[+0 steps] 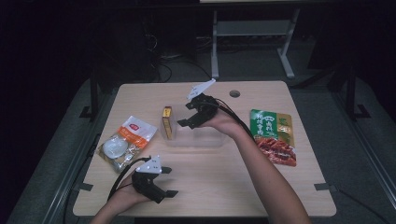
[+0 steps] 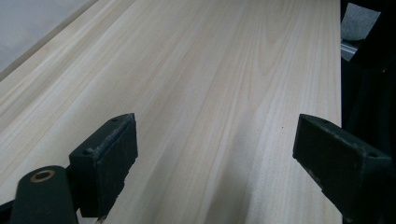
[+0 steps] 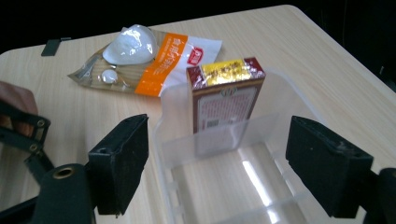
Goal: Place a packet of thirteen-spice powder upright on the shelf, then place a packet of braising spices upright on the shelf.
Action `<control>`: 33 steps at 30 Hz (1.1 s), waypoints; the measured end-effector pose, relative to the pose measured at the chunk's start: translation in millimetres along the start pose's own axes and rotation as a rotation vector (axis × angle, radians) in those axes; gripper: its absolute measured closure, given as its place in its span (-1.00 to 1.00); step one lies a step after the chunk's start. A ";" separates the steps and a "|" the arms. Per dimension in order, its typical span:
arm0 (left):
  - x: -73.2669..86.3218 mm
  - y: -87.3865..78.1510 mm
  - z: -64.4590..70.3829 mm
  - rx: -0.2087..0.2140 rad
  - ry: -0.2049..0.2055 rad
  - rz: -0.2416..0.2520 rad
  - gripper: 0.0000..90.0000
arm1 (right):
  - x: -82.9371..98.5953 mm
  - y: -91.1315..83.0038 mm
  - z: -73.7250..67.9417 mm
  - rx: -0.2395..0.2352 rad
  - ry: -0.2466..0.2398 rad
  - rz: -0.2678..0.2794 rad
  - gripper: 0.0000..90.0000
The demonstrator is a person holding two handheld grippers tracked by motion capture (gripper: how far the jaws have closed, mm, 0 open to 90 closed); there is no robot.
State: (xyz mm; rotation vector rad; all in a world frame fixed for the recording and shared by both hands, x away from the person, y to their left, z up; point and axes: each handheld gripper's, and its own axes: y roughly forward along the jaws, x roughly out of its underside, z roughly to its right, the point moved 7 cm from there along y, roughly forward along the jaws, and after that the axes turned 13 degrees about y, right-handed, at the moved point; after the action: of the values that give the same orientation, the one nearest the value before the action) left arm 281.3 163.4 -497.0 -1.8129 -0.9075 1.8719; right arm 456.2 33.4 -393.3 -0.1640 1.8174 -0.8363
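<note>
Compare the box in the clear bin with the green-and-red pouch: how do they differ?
The box stands upright inside the bin; the pouch lies flat on the table. The box is rigid, dark red and gold; the pouch is soft, green and red. Both are printed packages.

The high view looks forward and down from above my side of the table (image 1: 261, 186), taking in the whole top. The camera on my left gripper (image 2: 212, 154) sits low and close, looking along bare wood toward the table's edge. The one on my right gripper (image 3: 217, 161) looks down at close range into the clear bin (image 3: 280, 93) and the upright box (image 3: 224, 100), both also seen from above.
</note>
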 end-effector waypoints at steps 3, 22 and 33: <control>0.6 0.0 0.1 0.001 -0.002 -0.002 -0.70 | 8.2 -6.5 -4.8 -0.003 0.011 -0.005 -0.55; 0.4 0.5 0.2 -0.007 0.007 -0.010 -0.70 | 63.9 -30.8 -39.0 0.013 -0.021 -0.019 -0.56; 0.8 0.1 -0.2 -0.015 -0.004 -0.009 -0.70 | 103.2 -46.6 -41.8 0.041 0.019 -0.042 -0.57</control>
State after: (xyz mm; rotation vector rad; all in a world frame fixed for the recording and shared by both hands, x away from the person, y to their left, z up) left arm 281.4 163.9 -497.7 -1.8116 -0.9324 1.8680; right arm 364.5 -31.7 -437.1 -0.1691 1.8184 -0.9068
